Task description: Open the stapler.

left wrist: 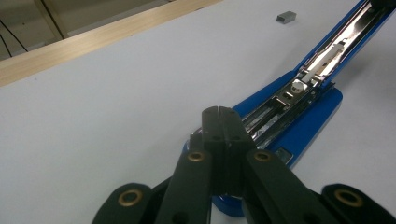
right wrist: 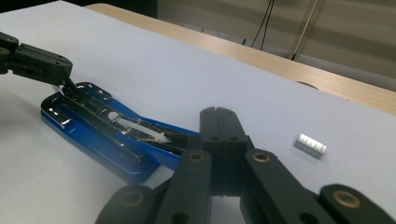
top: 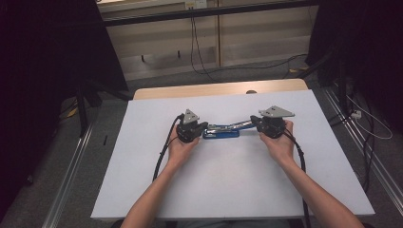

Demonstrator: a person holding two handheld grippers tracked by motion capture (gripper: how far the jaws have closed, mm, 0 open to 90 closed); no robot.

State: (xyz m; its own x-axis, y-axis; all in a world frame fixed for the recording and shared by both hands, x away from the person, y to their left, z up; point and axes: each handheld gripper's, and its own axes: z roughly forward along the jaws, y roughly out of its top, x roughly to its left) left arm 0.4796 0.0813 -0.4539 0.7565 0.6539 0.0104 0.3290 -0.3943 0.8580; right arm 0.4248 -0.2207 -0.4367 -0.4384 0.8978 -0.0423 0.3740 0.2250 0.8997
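Hands face inward, left gripper and right gripper pinching the stapler.

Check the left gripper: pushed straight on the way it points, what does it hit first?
The left gripper points straight at the opened blue stapler; its closed jaws already reach the near end, possibly touching.

Blue stapler lies opened on white table, near staple strip.
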